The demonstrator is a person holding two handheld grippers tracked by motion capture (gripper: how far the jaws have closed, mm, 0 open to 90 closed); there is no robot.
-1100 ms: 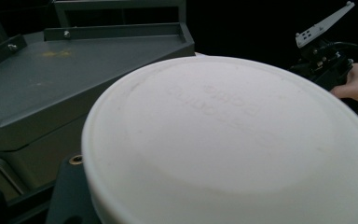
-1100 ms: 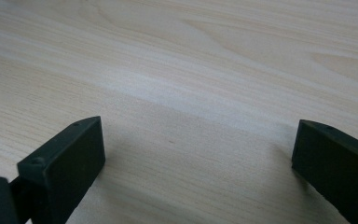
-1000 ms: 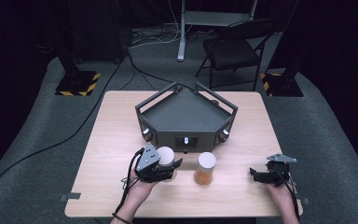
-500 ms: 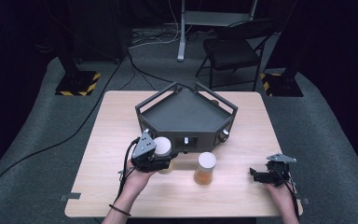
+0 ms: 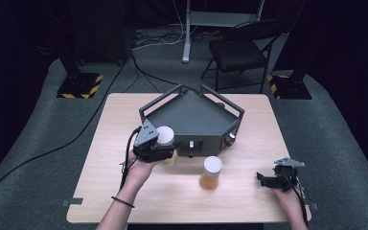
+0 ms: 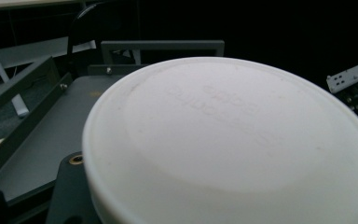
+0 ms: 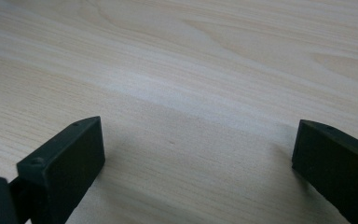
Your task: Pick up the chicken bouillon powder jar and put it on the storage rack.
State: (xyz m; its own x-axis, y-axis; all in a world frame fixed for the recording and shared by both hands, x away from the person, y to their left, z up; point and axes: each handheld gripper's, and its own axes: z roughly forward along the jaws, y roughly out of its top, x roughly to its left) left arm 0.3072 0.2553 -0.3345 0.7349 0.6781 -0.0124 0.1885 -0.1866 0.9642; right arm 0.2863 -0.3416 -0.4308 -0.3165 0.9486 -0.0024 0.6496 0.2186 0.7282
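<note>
Over on the left, left gripper (image 5: pixel 160 149) clamping tight around a white-lidded jar (image 5: pixel 165 135), jaws closed on its sides and carrying it clear of the wooden table (image 5: pixel 120 120). Holding that jar right at the front-left edge of the dark grey tray (image 5: pixel 191 115), upright, lid facing up. Looming huge in the left gripper view, that white lid (image 6: pixel 228 140), faint raised lettering showing on top, the tray floor (image 6: pixel 42 135) and its railed wall stretching behind and to the left.

Moving to the middle, standing on the table just in front of the tray, a 2nd jar (image 5: pixel 211 173), amber contents under a white lid, upright, well apart from both grippers.

Finishing at the right, right gripper (image 5: pixel 273 179) resting low near the table's front-right corner, hand wrapped behind it, grey three-cornered plate on top. Gaping wide open in the right gripper view (image 7: pixel 196 158), 2 black jaws spread far apart with bare wood grain between them, gripping nothing at all.
</note>
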